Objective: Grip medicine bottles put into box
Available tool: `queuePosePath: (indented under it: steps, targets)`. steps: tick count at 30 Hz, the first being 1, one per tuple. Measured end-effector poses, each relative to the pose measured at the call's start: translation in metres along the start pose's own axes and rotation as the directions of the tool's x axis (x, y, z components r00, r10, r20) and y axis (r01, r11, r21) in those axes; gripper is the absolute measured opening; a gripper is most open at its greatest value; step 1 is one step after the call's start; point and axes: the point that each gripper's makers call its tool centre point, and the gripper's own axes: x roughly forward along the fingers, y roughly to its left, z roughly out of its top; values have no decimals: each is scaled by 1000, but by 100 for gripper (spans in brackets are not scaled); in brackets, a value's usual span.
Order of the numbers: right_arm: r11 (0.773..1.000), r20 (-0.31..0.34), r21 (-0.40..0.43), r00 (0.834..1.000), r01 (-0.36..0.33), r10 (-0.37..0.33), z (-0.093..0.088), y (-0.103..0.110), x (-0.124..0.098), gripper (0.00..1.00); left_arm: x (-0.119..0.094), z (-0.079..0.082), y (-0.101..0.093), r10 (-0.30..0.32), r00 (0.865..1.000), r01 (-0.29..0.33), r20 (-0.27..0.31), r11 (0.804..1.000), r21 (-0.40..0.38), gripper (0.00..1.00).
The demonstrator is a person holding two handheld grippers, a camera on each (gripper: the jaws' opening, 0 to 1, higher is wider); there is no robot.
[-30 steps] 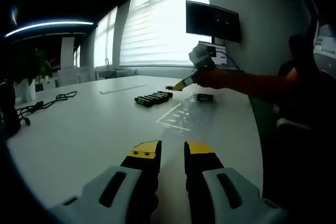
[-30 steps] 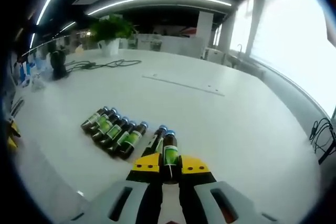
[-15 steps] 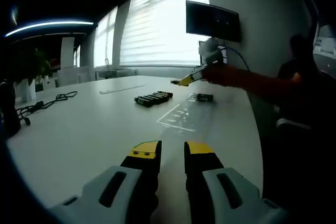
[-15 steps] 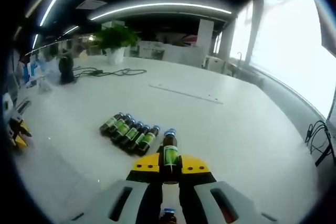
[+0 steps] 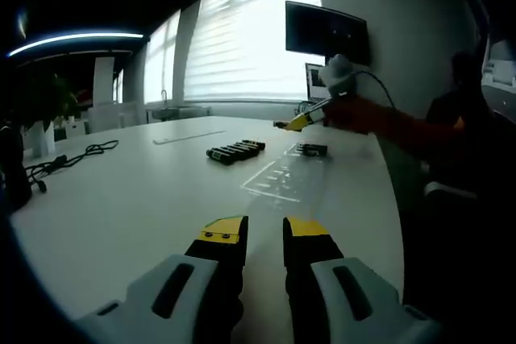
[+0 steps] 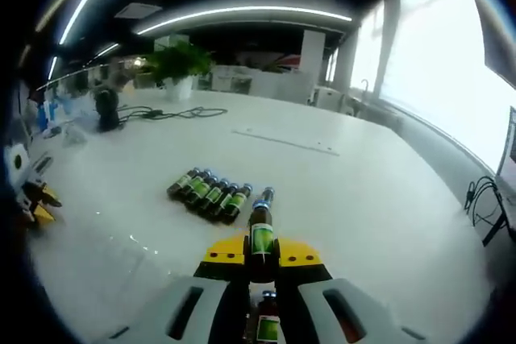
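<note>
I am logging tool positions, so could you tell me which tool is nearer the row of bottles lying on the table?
Right. The right tool, holding a bottle, hangs just short of the row of bottles; the left tool sits well back across the table.

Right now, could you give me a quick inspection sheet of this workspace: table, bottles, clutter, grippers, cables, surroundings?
Surface: white table, bare around the work.
Job's things: row of medicine bottles lying side by side; one bottle held; clear box lying near them.
Clutter: dark object at the far edge.
Grippers: right gripper shut on the bottle; left gripper open, low over the table.
Cables: black cable on the table.
Surroundings: potted plant, window blinds, monitor.
</note>
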Motion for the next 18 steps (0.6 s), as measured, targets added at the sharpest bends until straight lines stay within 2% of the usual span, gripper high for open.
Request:
queuePosePath:
  steps: [18]
  targets:
    - [1000, -4, 17, 1000, -9, 9, -15, 19, -26, 7, -1, -1, 0, -1, 1000, 1, 0, 1000, 0, 12]
